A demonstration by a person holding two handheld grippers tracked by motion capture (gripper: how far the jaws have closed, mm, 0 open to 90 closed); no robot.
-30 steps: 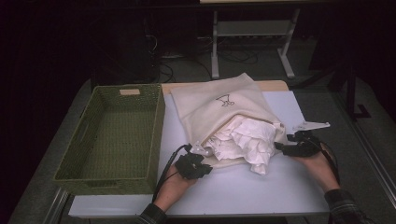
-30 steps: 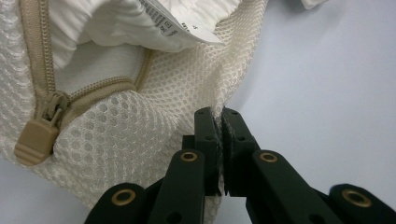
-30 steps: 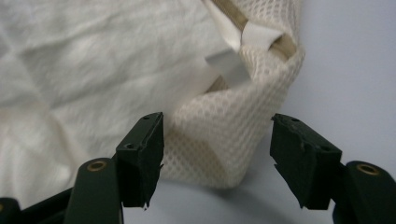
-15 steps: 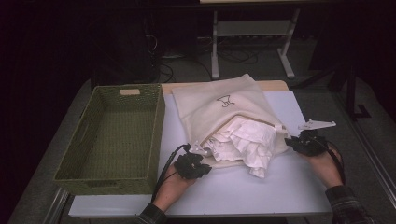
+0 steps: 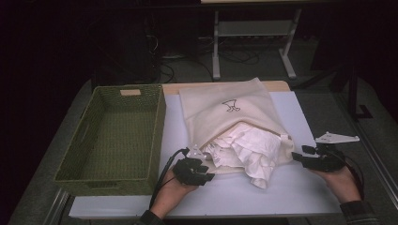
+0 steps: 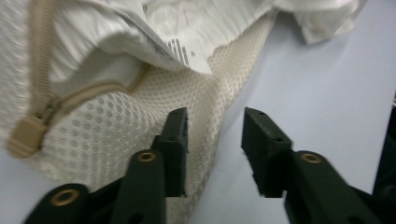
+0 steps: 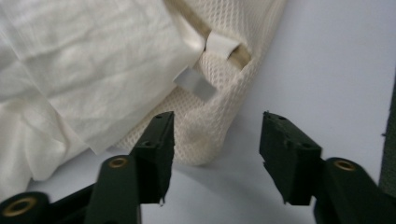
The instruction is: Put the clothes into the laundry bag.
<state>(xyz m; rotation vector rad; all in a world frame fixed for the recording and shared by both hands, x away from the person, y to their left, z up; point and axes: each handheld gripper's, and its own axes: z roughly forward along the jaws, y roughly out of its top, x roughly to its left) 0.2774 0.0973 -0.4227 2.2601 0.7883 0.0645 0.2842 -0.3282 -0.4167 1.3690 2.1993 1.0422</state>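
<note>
Since a second ago my right tongs (image 5: 300, 153) have slid out toward the right edge of the high view, off the corner of the mesh bag (image 5: 225, 105), and their jaws have just been opening; the right gripper view shows them apart with nothing between them, the bag's corner just beyond the left jaw. My left tongs (image 5: 202, 160) have kept their place at the bag's lower left corner, and their jaws have also just been opening: in the left gripper view they stand apart, with the bag's edge running up between them, neither pad pressing on it. The bag is cream, a fine honeycomb mesh with a tan zipper (image 6: 44, 79) and a blocky pull, and it lies flat in the middle of the pale surface (image 5: 300, 112), a small dark drawing on its upper face. Out of its open mouth spills crumpled white cloth (image 5: 248, 150), soft and creased, one fold hanging down toward the lower centre of the frame. At the left stands a green woven basket (image 5: 155, 136), rectangular, with a handle slot in its far wall. How far the cloth reaches inside the bag I cannot tell. Both my hands come in from the bottom edge, palms low on the surface, the tongs pointing inward at the bag.
</note>
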